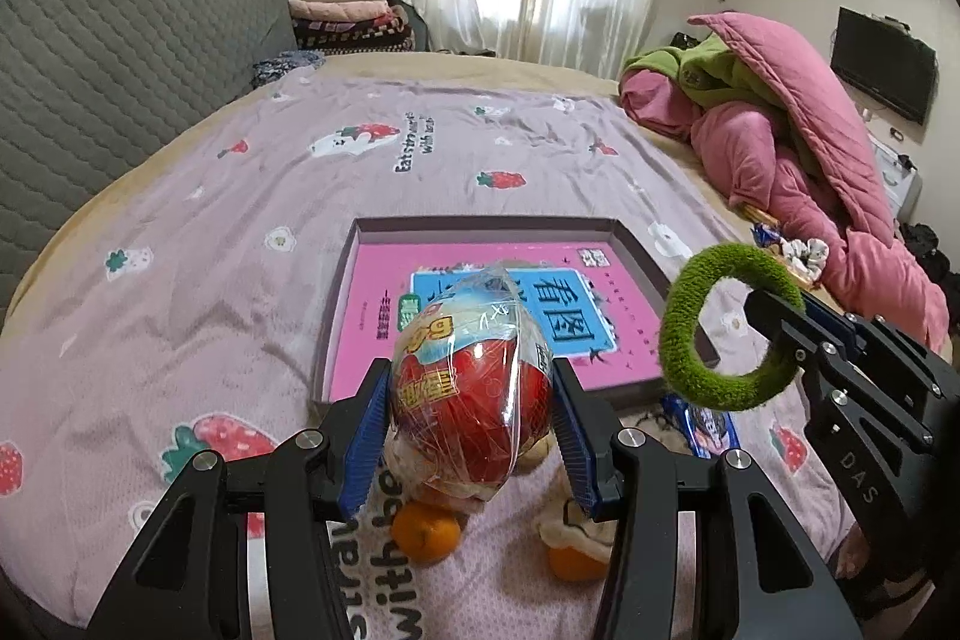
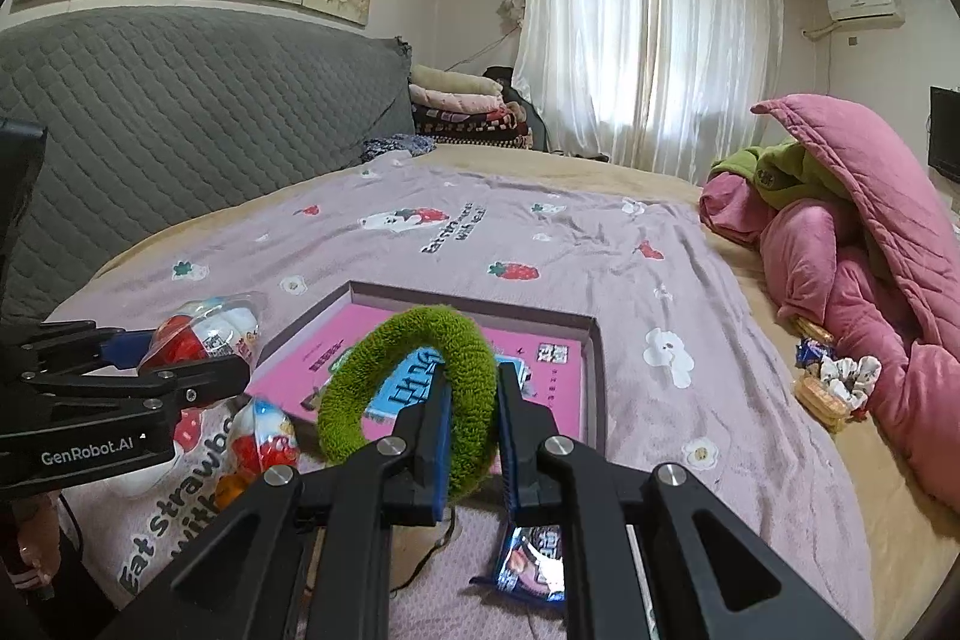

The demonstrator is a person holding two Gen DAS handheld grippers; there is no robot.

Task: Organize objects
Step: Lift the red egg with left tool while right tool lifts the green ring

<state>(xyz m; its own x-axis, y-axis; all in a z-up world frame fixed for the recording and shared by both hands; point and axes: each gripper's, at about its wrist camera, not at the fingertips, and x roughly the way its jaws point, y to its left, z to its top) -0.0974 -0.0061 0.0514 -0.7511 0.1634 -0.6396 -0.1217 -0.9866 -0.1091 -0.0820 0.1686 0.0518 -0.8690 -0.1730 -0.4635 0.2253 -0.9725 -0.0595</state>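
Red-and-white, the foil-wrapped toy egg (image 1: 471, 376) sits clamped between the left gripper (image 1: 471, 421) fingers (image 1: 366, 436), part-way apart, above the bed (image 1: 180, 232); its lower end hides an orange (image 1: 426, 535); the right gripper (image 2: 471, 436) fingers (image 2: 435, 442), nearly together, pinch a fuzzy green ring (image 2: 414, 388) over the shallow box (image 2: 594, 376) holding a pink book (image 2: 540, 370); another wrapped egg (image 2: 264, 439) lies below.

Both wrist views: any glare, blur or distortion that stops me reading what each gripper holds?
Left wrist view: sharp; the clear wrap on the toy egg in the left gripper shines a little, yet its print reads; the bed bows from the fisheye. Right wrist view: sharp too; the green ring in the right gripper is evenly lit; the window curtain is washed out.
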